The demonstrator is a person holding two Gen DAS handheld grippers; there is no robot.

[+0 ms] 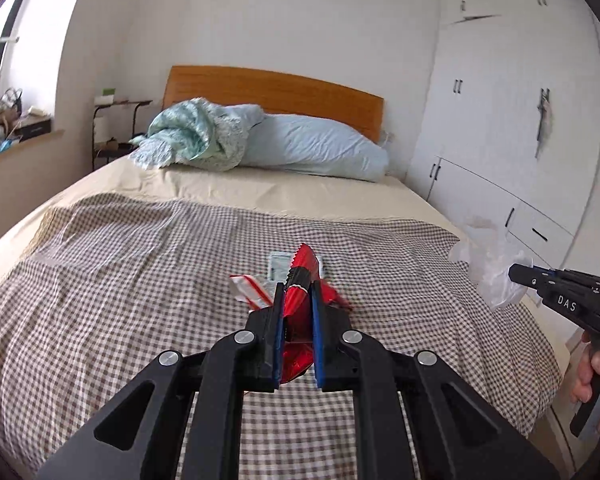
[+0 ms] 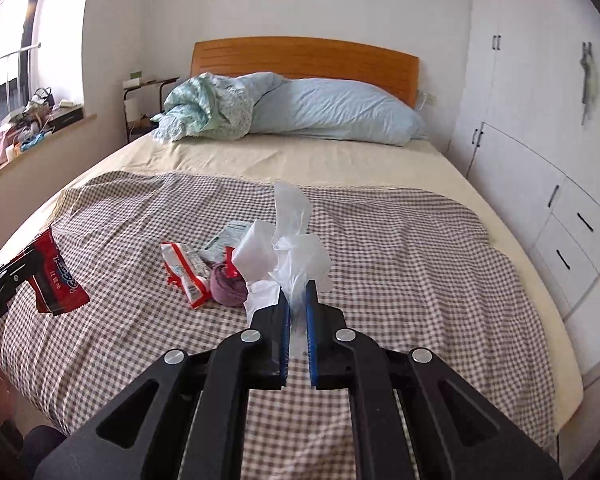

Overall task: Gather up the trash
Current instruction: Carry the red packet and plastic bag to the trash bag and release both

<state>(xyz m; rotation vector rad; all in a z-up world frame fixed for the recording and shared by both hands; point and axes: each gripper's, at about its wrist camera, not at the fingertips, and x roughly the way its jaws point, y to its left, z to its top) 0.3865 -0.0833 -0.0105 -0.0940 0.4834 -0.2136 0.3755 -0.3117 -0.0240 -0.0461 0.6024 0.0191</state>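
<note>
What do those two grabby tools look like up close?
Each tool, left and right, is black, with two flat fingers lined inside with ribbed blue pads, angular arms with triangular cut-outs, and round silver pivot bolts. From the side, the right one has a pistol-style handle and white letters reading DAS.

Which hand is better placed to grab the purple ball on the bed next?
Neither is free: the left tongs clamp the red wrapper, the right tongs the clear plastic bag. Right sits nearer the purple ball.
</note>
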